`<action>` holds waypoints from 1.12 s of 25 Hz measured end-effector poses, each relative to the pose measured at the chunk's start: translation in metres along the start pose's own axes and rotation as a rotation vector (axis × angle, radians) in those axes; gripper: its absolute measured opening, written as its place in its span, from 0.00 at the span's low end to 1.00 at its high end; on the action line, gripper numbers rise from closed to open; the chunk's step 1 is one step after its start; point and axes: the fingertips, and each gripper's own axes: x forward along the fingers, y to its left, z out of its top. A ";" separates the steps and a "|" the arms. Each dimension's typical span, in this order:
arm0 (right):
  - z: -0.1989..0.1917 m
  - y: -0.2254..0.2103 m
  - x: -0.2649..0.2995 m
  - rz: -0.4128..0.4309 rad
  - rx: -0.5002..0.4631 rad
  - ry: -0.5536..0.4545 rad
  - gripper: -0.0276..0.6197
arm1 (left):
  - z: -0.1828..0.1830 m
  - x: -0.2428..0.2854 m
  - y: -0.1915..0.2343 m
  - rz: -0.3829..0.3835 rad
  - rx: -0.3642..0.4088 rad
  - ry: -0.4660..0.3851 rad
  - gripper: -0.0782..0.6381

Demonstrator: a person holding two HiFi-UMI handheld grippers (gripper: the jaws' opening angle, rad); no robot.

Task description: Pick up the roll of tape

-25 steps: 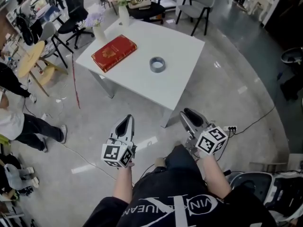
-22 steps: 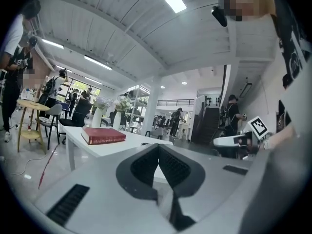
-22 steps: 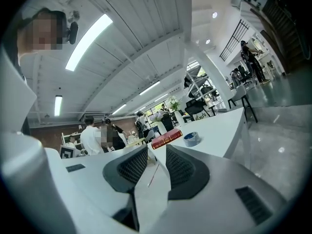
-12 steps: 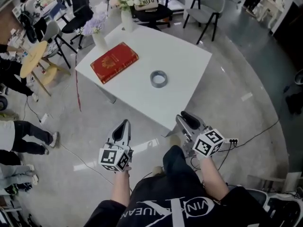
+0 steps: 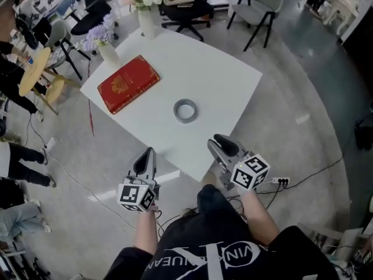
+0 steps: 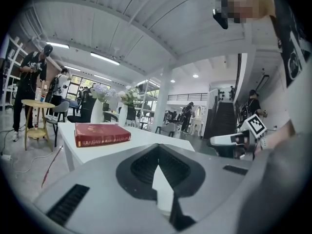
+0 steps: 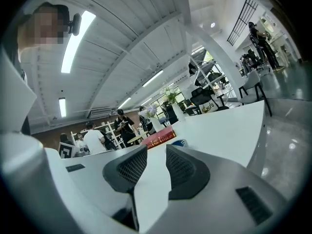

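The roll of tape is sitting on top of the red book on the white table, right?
No: the roll of tape sits on the white table itself, apart from the red book, as the head view shows.

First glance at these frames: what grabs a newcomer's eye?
The red book on the left part of the white table stands out most, with the grey roll of tape lying alone near the middle. Close to the table's near corner are the left hand-held gripper, shut, and the right hand-held gripper, open and empty.
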 end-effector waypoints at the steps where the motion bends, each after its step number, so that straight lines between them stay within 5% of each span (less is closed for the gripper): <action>1: 0.001 -0.005 0.002 0.004 0.002 0.007 0.24 | 0.000 0.007 -0.001 0.001 -0.002 0.004 0.11; 16: 0.007 -0.051 0.029 0.091 0.078 0.111 0.24 | 0.004 0.050 -0.007 0.084 -0.003 0.042 0.11; 28: 0.000 -0.062 0.048 0.100 0.117 0.172 0.24 | -0.006 0.075 -0.007 0.050 -0.021 0.081 0.11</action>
